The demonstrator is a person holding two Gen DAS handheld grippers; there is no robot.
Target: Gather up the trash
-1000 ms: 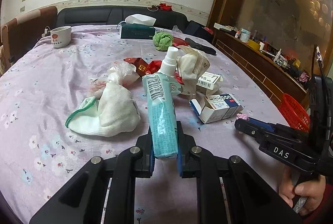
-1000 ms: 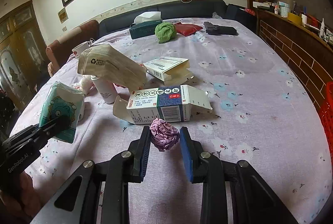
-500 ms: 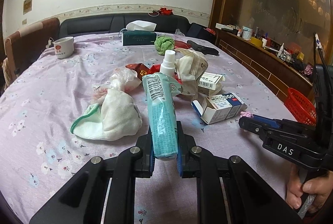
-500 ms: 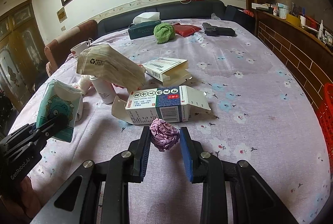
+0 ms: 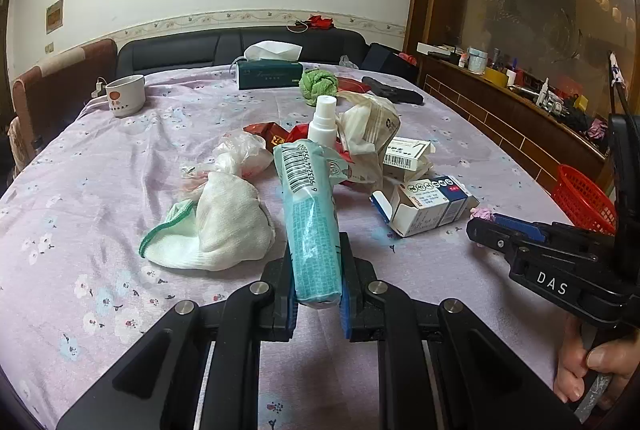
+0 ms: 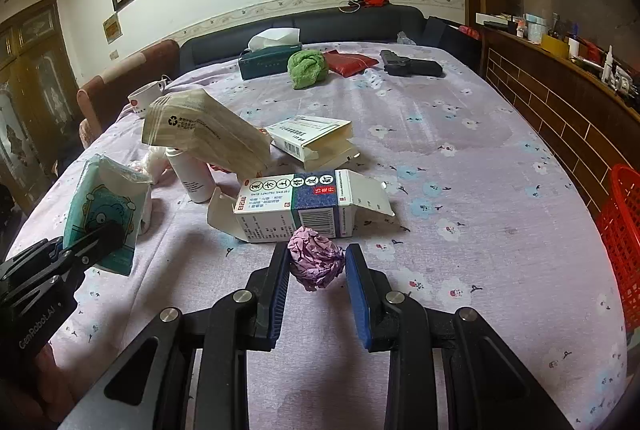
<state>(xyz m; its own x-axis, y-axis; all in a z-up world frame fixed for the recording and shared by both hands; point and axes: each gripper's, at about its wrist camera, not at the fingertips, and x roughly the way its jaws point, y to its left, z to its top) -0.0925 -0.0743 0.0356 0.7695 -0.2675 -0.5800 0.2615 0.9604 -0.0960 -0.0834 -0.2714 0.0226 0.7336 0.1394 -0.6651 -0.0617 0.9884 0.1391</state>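
Left wrist view is showing the left gripper (image 5: 317, 284) with its jaws closed tight on a teal tissue packet (image 5: 310, 226), which is sticking up and forward out of the grip, clear of the desk (image 5: 80, 230). In the right wrist view, the right gripper (image 6: 318, 270) is holding a crumpled purple paper ball (image 6: 316, 258); the jaws are only partly closed, with the ball touching the left pad while a sliver of gap is showing at the right one, so I cannot tell how firmly it is being pinched.

That loose-looking hold is the main risk: the ball is light and springy, and any quick swing toward the red basket (image 6: 620, 242) at the desk's right edge could be letting it slip out and roll off. The packet is being gripped near its lower end only, so it could be pivoting or sliding as the hand is turning. The basket is sitting low beside the desk, so a release from too far away would be dropping trash on the floor.

Still lying on the desk: two opened cardboard boxes, a blue-and-white one (image 6: 296, 208) just ahead of the ball and a white one (image 6: 316, 140) behind it; one white spray bottle (image 6: 192, 174); one beige paper bag (image 6: 200, 134) leaning over the bottle; one white cloth (image 5: 216, 230); one crumpled plastic bag (image 5: 240, 154). Farther off are one cup (image 5: 125, 96), one tissue box (image 5: 269, 74) and one green cloth (image 5: 318, 84).
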